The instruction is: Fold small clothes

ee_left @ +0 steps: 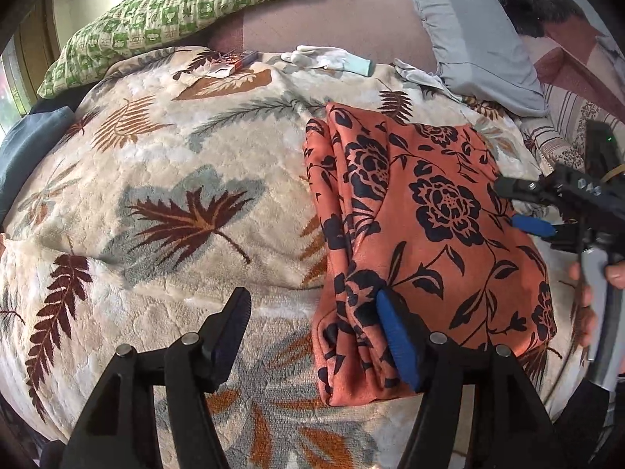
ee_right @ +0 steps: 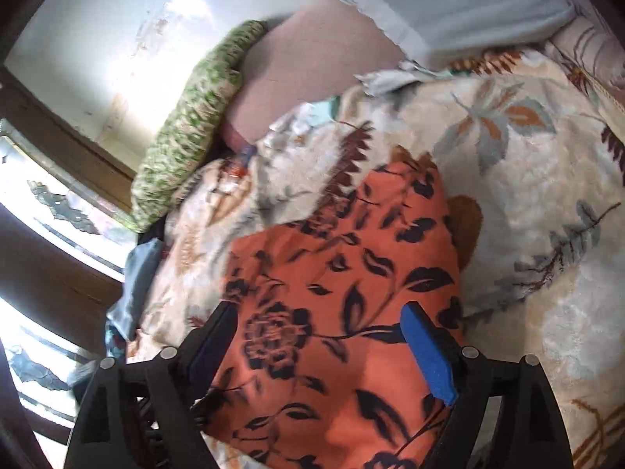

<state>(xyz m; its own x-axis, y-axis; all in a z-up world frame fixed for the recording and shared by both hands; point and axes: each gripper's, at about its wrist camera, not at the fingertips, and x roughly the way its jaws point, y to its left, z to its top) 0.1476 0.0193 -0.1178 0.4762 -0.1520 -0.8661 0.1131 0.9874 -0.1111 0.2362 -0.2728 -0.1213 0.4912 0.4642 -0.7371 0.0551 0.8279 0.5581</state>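
Left claw (ee_left: 312,332) spread wide, empty, at the near edge of the folded orange floral garment (ee_left: 425,242). Right claw (ee_right: 320,336) agape above it (blurred view). Garment lies on a leaf-patterned blanket (ee_left: 164,179) over the bed; green pillow (ee_left: 168,15), grey pillow (ee_left: 468,31) beyond.

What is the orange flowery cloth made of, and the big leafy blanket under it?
The orange flowery cloth looks like thin, smooth woven fabric, maybe satin or rayon: it has a slight sheen and folds in soft creases. The leafy blanket looks like thick plush fleece: its surface is fuzzy and dimpled.
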